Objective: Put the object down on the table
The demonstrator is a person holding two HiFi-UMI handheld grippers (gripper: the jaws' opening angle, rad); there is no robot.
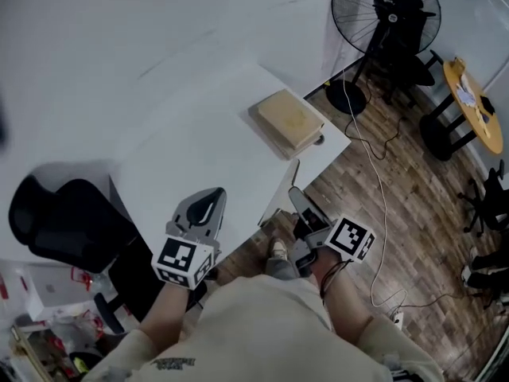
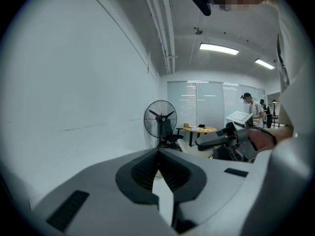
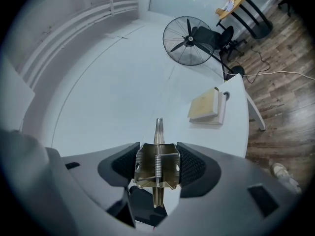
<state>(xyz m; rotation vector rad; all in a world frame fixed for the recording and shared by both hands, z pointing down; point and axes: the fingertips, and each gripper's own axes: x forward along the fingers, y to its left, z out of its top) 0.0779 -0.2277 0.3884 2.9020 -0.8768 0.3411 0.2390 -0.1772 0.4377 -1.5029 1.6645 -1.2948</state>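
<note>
A metal spring clip (image 3: 147, 170) with thin blades pointing forward is pinched between the black pads of my right gripper (image 3: 157, 150). In the head view that right gripper (image 1: 307, 212) hangs off the near edge of the white table (image 1: 191, 142), above the wooden floor; the clip itself is hard to make out there. My left gripper (image 1: 210, 203) is over the table's near part, its jaws shut with nothing between them. In the left gripper view, the left gripper (image 2: 158, 152) points out across the room.
A tan flat box (image 1: 288, 122) lies near the table's far right corner; the box (image 3: 205, 104) is ahead of the right gripper. A standing fan (image 1: 382, 14) and a cable are on the floor beyond. A black chair (image 1: 64, 221) stands left; a round yellow table (image 1: 475, 102) stands far right.
</note>
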